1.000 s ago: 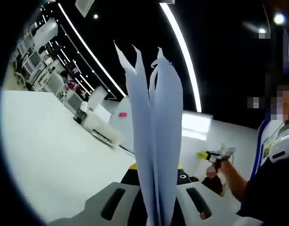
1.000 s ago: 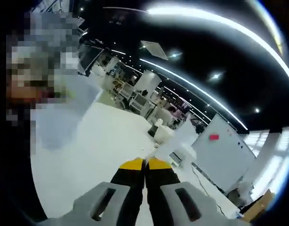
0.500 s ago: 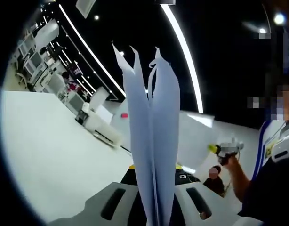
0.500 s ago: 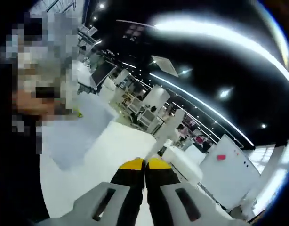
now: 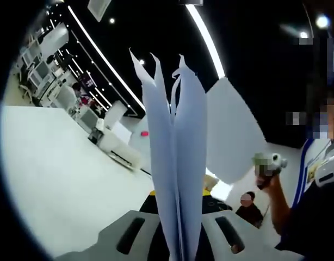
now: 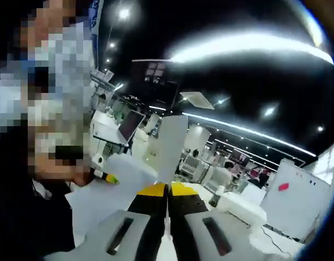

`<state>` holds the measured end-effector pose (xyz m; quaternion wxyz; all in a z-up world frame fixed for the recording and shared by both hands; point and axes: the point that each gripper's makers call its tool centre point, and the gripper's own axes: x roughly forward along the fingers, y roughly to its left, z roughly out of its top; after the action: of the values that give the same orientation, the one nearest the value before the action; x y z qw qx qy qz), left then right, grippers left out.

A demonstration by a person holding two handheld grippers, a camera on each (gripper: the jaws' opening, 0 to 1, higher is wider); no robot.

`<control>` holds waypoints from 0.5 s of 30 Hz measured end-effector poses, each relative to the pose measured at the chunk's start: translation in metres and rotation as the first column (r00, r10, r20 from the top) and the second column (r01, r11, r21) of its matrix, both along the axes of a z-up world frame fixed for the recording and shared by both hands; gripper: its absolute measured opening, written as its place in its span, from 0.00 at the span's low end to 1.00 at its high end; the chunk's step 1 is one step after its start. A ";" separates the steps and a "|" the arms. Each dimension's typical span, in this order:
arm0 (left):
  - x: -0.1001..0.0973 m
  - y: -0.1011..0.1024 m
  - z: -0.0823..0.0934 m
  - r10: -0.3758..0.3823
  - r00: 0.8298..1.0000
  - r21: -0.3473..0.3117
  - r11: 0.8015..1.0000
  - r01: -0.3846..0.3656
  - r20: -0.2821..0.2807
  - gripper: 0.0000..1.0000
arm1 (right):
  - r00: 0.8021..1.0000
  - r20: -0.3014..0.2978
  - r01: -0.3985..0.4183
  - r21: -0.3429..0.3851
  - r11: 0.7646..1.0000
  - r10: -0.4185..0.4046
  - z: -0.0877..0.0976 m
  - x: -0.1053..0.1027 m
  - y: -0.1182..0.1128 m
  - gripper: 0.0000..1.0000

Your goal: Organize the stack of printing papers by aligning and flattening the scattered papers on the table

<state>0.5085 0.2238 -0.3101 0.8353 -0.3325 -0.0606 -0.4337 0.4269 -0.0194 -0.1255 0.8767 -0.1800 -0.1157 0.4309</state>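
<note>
The left gripper (image 5: pixel 179 197) is clenched on a sheaf of papers (image 5: pixel 178 163) that stands upright between its 2 jaws, the loose top corners splaying apart above them. The right gripper (image 6: pixel 168 189) has its yellow-tipped jaws pressed together on the edge of 1 thin sheet (image 6: pixel 169 147) rising straight from the tips. Beyond and to the left of those tips, the left gripper's papers (image 6: pixel 107 190) hang in front of the person's body, and the person's hand (image 5: pixel 267 174) shows to the right of the left gripper.

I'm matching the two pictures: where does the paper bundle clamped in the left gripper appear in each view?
Left gripper view: paper bundle stands upright at centre, rising from the left gripper's jaws.
Right gripper view: lower left, pale sheets.
Shared landmark: whiteboard with a pink note.
</note>
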 end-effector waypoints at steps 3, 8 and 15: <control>0.000 0.000 0.000 -0.001 1.000 -0.001 1.000 0.001 0.000 0.06 | 0.998 -0.020 -0.051 0.072 0.996 0.052 0.010 -0.007 0.006 0.00; 0.001 0.003 -0.001 -0.004 1.000 -0.005 1.000 0.004 0.001 0.06 | 0.986 -0.094 -0.117 0.189 0.975 0.136 0.016 -0.013 0.014 0.00; 0.003 0.006 -0.002 -0.008 1.000 -0.008 1.000 0.008 0.002 0.06 | 0.925 -0.254 -0.173 0.380 0.909 0.282 0.001 -0.009 0.026 0.00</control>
<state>0.5116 0.2297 -0.3120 0.8321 -0.3358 -0.0618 -0.4370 0.4181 0.0070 -0.1241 0.8448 0.0624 -0.0754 0.5261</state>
